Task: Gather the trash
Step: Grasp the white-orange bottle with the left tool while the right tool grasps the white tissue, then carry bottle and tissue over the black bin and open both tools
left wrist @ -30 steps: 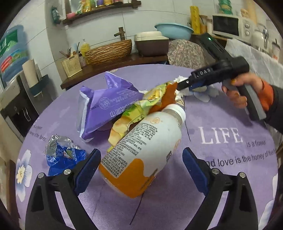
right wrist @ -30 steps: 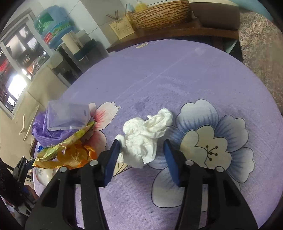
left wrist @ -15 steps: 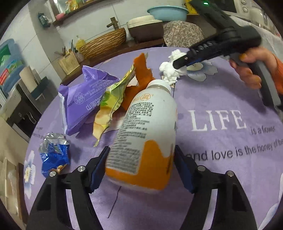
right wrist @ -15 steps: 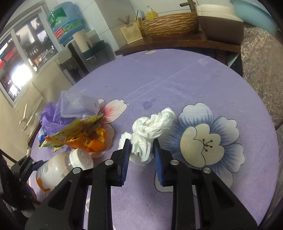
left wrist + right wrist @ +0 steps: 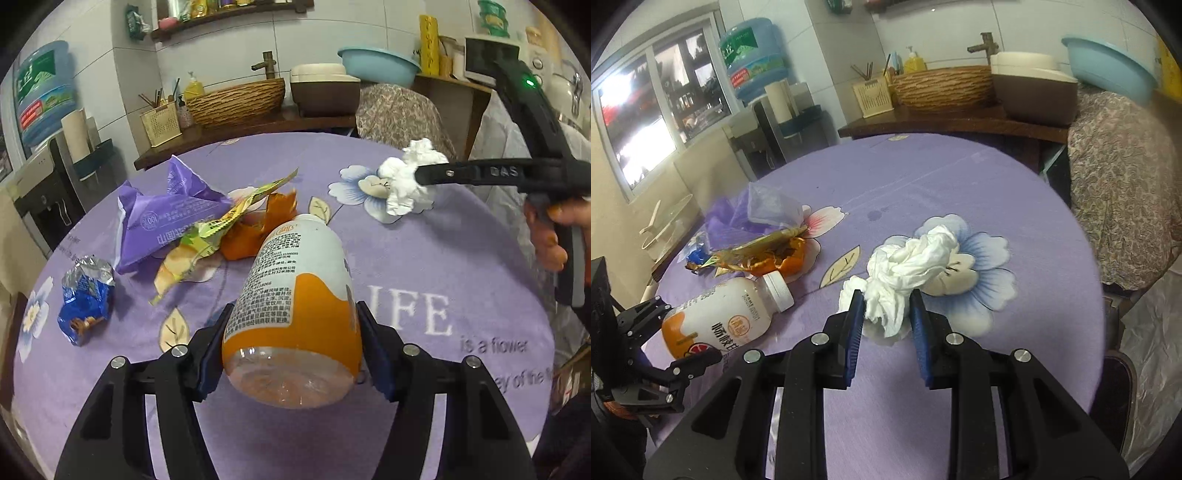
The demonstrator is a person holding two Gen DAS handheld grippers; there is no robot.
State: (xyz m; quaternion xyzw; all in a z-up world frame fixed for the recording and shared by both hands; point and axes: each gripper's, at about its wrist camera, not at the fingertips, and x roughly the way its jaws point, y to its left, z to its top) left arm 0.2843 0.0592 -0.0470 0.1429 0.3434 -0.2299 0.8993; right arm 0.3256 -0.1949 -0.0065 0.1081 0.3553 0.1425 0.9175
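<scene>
Just right of the wrapper pile (image 5: 192,221) we've got the left gripper (image 5: 291,354) closing on the bottle (image 5: 295,306) — right gripper (image 5: 886,325) past it clamps the crumpled tissue (image 5: 908,266), off the purple tablecloth (image 5: 424,266).

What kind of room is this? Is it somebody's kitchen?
Probably, yes: a home kitchen or dining corner. There is a tap over a woven basin, a rice cooker on the counter, a water dispenser bottle by the window, and a round table with a flowery purple cloth.
</scene>
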